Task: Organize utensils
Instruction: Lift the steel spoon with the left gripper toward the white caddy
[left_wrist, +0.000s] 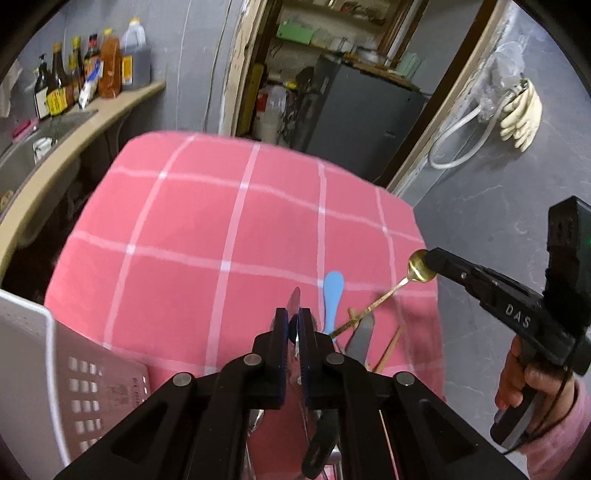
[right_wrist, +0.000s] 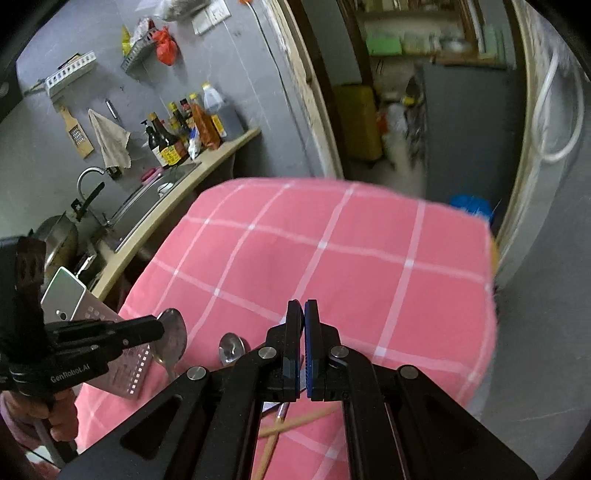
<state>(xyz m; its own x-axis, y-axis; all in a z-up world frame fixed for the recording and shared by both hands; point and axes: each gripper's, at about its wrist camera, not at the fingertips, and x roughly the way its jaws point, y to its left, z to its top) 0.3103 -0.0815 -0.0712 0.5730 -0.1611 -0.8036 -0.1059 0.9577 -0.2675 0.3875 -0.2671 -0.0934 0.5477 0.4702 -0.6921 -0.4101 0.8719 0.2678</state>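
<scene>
The left tongs (left_wrist: 293, 326) are clamped on a silver spoon (left_wrist: 295, 297), seen edge-on between the pads with its tip sticking out toward 12 o'clock. The right tongs (left_wrist: 429, 263) are pinched on the bowl of a gold spoon (left_wrist: 419, 266), whose handle slants down toward 8 o'clock above the pink checked cloth (left_wrist: 221, 221).

What likely matters for the drop-off is the white basket (left_wrist: 85, 373). It sits at 8 o'clock from the left tongs, just beside them, and well apart from the right tongs, so the left hand looks the nearer one. The gold spoon would have to cross over the loose pieces on the cloth: a blue spoon (left_wrist: 332, 295), a knife (left_wrist: 361, 338) and chopsticks (left_wrist: 388, 349).

The left view alone shows the grip on the gold bowl. From the right wrist the pads are together, and I cannot tell what is between them. That view gives the silver spoon's bowl face-on, and a second steel spoon (right_wrist: 232, 347) lying on the cloth at 9 o'clock.
</scene>
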